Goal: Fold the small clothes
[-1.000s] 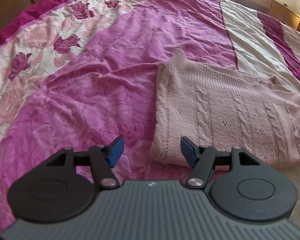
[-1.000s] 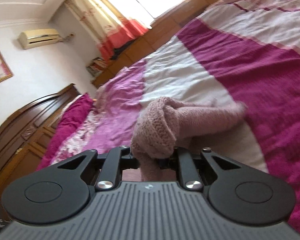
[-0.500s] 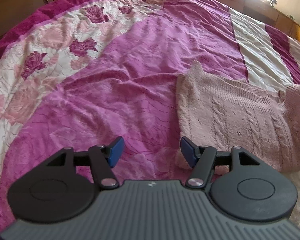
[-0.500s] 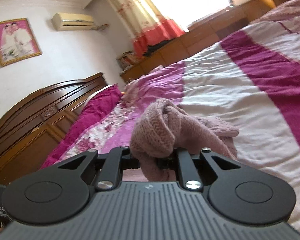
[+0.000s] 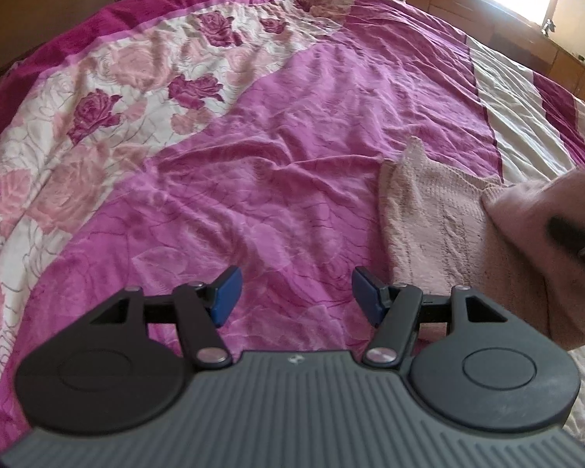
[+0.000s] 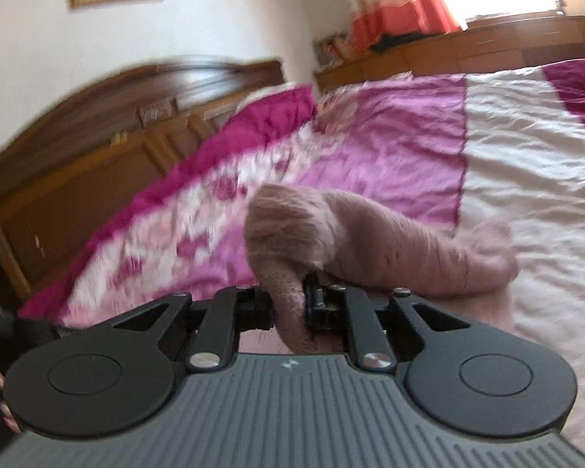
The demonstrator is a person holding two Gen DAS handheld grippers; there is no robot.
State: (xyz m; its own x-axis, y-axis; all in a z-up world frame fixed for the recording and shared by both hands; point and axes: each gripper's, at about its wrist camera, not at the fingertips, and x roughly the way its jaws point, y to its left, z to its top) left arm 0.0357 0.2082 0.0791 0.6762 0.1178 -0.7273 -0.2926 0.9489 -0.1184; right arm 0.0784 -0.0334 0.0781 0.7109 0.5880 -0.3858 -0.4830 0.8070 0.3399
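Observation:
A pale pink knitted sweater (image 5: 436, 218) lies on the bed at the right of the left wrist view, its right side lifted and folding over. My left gripper (image 5: 294, 296) is open and empty, low over the bedspread just left of the sweater. My right gripper (image 6: 288, 300) is shut on a bunched edge of the sweater (image 6: 370, 234), holding it up above the bed. The right gripper's dark finger (image 5: 573, 234) shows blurred at the left wrist view's right edge, wrapped in the fabric.
The bed has a magenta, rose-patterned and cream striped bedspread (image 5: 253, 156). A dark wooden headboard (image 6: 97, 148) stands at the far left. Low wooden cabinets (image 6: 487, 43) run under a bright window with red curtains (image 6: 401, 19).
My right gripper has swung left with the sweater edge, carrying it over the rest of the garment. My left gripper has shifted left, away from the sweater's near corner.

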